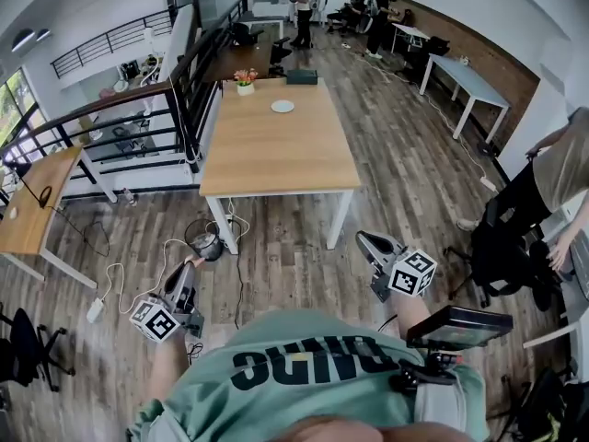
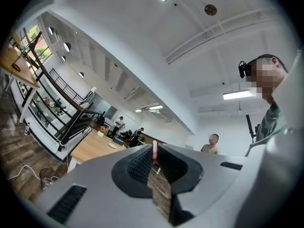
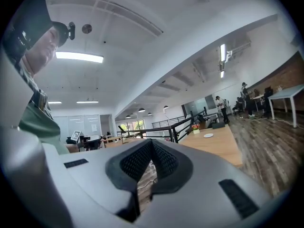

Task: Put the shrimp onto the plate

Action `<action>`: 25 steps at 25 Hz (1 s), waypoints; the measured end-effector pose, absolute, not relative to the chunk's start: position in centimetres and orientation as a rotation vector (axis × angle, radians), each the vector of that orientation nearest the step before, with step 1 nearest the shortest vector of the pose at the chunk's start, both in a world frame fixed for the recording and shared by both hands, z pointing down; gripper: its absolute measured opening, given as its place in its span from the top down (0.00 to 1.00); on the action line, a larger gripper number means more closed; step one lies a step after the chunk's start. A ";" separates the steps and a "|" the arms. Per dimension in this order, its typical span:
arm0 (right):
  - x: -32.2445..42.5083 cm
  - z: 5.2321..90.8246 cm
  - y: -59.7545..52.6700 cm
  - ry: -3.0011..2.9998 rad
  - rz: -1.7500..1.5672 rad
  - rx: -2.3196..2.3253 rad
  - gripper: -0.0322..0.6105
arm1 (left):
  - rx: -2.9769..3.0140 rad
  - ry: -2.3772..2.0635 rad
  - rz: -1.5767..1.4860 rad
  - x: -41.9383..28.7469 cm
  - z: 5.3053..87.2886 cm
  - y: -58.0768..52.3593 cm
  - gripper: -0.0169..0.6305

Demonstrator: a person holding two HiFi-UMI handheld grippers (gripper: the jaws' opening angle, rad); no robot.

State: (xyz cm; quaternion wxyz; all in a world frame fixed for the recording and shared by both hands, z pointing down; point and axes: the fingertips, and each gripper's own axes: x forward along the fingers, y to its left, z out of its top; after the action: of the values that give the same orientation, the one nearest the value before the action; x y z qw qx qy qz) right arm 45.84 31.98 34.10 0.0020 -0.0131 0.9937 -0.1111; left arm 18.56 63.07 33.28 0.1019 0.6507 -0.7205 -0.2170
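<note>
While I hold both grippers short of the wooden table [image 1: 276, 155], my left gripper [image 1: 190, 266] clamps a slim pink-and-white shrimp [image 2: 154, 152]. My right gripper [image 1: 363, 238] has its jaws together, empty. A white plate [image 1: 282, 106] sits near the table's far edge. The shirt [image 1: 313, 357] lettering is unreadable.

A wood-plank floor [image 1: 405, 173] runs through an open office, where a long pale-wood bench [image 1: 276, 150] on white legs stands mid-room beside a black railing [image 1: 175, 99]. A smaller wooden desk [image 1: 37, 201] sits at the left near a window [image 1: 14, 95], and a white table [image 1: 469, 76] stands along a brown brick wall [image 1: 488, 49] at the right. Strip lights [image 3: 78, 57] glow on the white ceiling [image 3: 156, 13].
</note>
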 end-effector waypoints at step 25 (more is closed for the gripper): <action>47.5 36.3 10.3 3.112 -0.377 -0.182 0.95 | 2.069 -1.949 -0.601 18.9 33.3 36.2 0.93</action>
State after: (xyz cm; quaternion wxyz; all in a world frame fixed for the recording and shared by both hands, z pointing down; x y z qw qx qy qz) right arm 47.47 10.25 36.25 0.0007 -0.0580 0.9911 -0.1200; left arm 18.89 36.18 33.32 0.1179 0.7073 -0.6661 -0.2053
